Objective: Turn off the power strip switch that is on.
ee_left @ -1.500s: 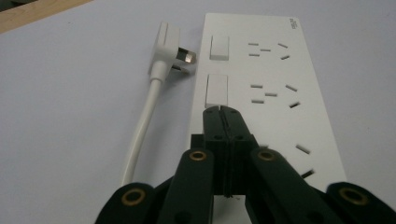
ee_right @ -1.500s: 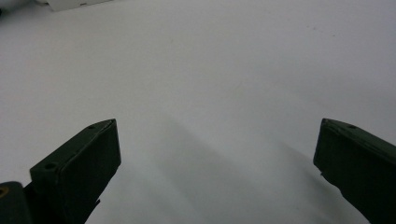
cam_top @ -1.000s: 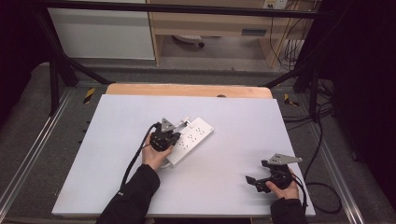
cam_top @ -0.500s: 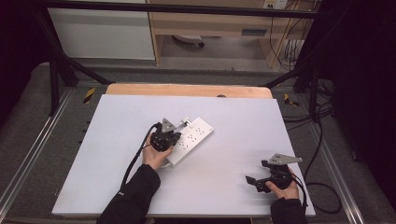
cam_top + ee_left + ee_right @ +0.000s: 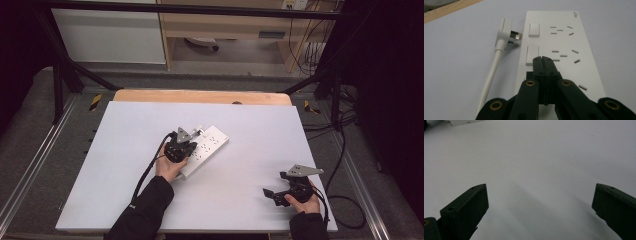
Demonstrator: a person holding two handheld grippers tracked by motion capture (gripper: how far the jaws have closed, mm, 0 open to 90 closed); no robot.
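Centrally in the high view, the white power strip lies slanted on the white table, and the left gripper rests over it with its jaws pressed together, tips at the nearer rocker switch. Just left of the strip lies a loose white plug. At lower right, the right gripper sits spread wide over bare table, holding nothing
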